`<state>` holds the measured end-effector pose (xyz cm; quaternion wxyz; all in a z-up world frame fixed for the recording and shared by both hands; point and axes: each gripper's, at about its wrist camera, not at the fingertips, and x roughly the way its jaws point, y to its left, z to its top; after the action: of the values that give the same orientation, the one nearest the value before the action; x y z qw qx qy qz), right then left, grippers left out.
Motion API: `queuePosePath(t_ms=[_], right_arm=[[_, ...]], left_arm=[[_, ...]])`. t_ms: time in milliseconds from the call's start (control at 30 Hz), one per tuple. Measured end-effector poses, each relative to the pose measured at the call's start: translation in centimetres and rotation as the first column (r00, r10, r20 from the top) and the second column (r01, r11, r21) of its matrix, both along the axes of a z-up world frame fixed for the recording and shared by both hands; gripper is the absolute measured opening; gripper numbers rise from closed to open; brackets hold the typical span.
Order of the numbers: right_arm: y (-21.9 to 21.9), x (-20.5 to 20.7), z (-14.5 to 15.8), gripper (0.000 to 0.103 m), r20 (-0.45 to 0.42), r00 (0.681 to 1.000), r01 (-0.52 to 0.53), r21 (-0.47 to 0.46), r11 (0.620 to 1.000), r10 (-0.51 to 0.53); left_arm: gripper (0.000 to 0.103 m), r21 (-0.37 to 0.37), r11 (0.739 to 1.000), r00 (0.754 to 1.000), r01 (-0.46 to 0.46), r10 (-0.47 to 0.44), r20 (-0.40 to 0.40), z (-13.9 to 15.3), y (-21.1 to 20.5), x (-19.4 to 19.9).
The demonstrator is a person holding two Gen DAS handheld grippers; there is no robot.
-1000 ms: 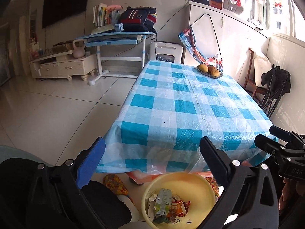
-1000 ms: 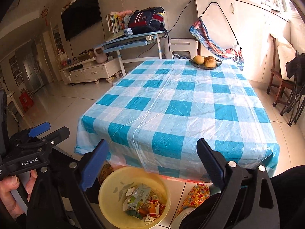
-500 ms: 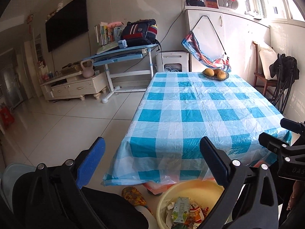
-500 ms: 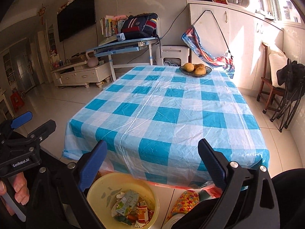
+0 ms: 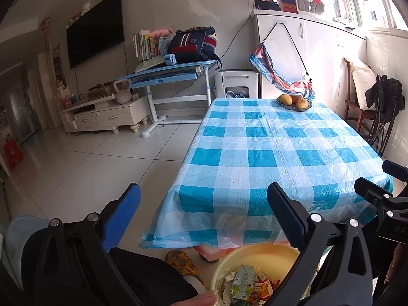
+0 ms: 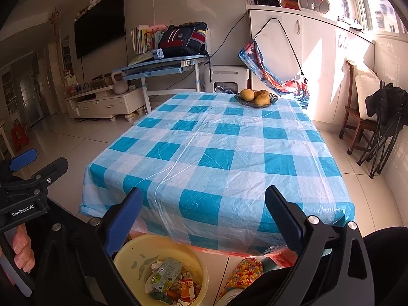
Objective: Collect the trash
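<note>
Both grippers, left gripper (image 5: 204,216) and right gripper (image 6: 204,216), gape wide and empty, now raised above the yellow basin (image 6: 127,252) of trash (image 6: 168,278); the checked table (image 6: 229,153) looks cleared, collecting likely done

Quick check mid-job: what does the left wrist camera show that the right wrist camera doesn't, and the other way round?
Only the left wrist view shows the open left gripper from behind its own fingers, and the right gripper's black body at its right edge.

Only the right wrist view shows the open right gripper from behind, and a hand holding the left gripper's handle at its left edge.

Both show the blue-and-white checked tablecloth, the dark bowl of yellow fruit at its far end, and the yellow plastic basin on the floor holding crumpled cartons and wrappers.
</note>
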<state>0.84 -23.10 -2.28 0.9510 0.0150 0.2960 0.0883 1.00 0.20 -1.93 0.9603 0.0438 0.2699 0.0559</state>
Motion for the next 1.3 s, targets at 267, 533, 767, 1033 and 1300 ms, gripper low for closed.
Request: queuePosePath(t_ms=[267, 533, 767, 1033, 1300], right_arm=[[-0.5, -0.2, 0.3, 0.093, 0.013, 1.0, 0.013, 0.012, 1.0, -0.013], [-0.8, -0.3, 0.6, 0.093, 0.029, 1.0, 0.012, 0.022, 1.0, -0.013], [-0.9, -0.7, 1.1, 0.093, 0.051, 0.999, 0.004, 0.025, 1.0, -0.005], [-1.0, -0.8, 1.1, 0.093, 0.051, 0.999, 0.004, 0.026, 1.0, -0.005], [-1.1, -0.8, 1.1, 0.093, 0.049, 0.999, 0.002, 0.028, 1.0, -0.004]], left_arm=[[0.096, -0.002, 1.0, 1.0, -0.015, 0.015, 0.001, 0.1, 0.3, 0.2], [0.096, 0.0, 1.0, 1.0, -0.006, 0.006, -0.008, -0.2, -0.1, 0.3], [0.096, -0.012, 1.0, 1.0, -0.004, 0.004, -0.016, -0.3, -0.4, 0.5], [0.096, -0.009, 1.0, 1.0, 0.006, -0.006, -0.015, -0.2, -0.9, 0.5], [0.096, 0.004, 1.0, 0.999, 0.021, -0.021, -0.028, -0.2, -1.6, 0.8]])
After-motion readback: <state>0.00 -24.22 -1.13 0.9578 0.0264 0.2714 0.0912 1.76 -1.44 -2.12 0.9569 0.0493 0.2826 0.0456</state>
